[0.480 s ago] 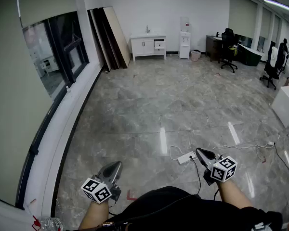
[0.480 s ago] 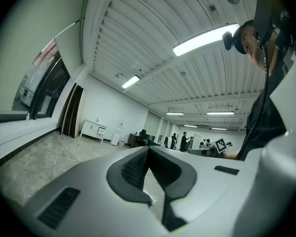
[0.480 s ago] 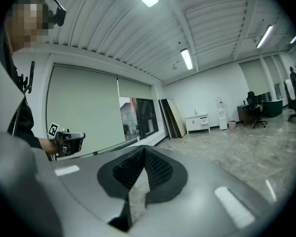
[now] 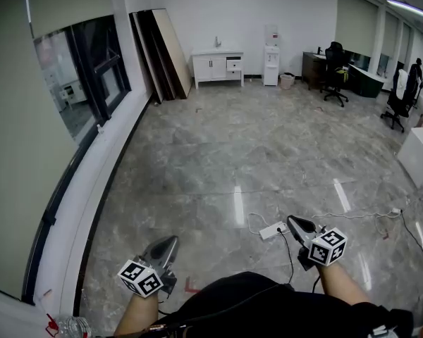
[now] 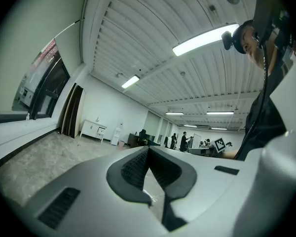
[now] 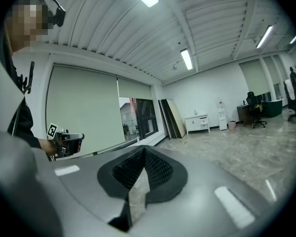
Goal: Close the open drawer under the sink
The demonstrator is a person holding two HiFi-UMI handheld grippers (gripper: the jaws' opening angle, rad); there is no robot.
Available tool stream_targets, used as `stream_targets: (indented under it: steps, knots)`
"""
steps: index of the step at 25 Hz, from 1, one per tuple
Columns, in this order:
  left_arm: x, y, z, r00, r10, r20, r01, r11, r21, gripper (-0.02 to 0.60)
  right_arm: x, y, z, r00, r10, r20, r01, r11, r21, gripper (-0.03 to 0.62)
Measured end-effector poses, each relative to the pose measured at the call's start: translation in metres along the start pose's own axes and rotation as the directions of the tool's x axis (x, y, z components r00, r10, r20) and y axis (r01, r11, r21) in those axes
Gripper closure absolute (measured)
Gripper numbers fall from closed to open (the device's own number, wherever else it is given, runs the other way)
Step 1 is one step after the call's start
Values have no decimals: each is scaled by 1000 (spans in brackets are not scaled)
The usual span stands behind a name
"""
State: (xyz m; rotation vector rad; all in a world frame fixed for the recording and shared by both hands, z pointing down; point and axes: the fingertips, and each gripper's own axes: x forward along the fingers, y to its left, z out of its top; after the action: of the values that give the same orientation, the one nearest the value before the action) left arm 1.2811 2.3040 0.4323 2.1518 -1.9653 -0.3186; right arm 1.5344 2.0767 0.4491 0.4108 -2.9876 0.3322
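The white sink cabinet stands against the far wall, well across the room from me. Its drawer at the right end is pulled out. The cabinet also shows small in the left gripper view and the right gripper view. My left gripper and right gripper are held low, close to my body, pointing into the room. Both are shut with nothing between the jaws, as the tips meet in the left gripper view and the right gripper view.
Boards lean on the wall left of the cabinet; a water dispenser and a bin stand to its right. A power strip with cables lies on the floor near me. Office chairs and a white table are at the right.
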Motion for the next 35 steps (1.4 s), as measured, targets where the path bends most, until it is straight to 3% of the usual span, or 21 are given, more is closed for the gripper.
stream_targets:
  steps: [5, 18, 30, 35]
  knots:
    - [0, 1, 0, 1000, 2, 2, -2, 1000, -11, 581, 1, -1, 3, 999, 16, 32, -18, 998, 67, 594]
    - [-4, 23, 5, 1000, 0, 6, 0, 1000, -25, 581, 27, 5, 4, 1000, 17, 24, -19, 996, 83, 592]
    - [-64, 89, 25, 1000, 18, 7, -18, 1000, -8, 581, 90, 61, 13, 1000, -6, 26, 4, 997, 73, 592]
    - [-91, 121, 18, 1000, 24, 14, -24, 999, -35, 581, 116, 87, 8, 1000, -6, 12, 6, 998, 70, 592]
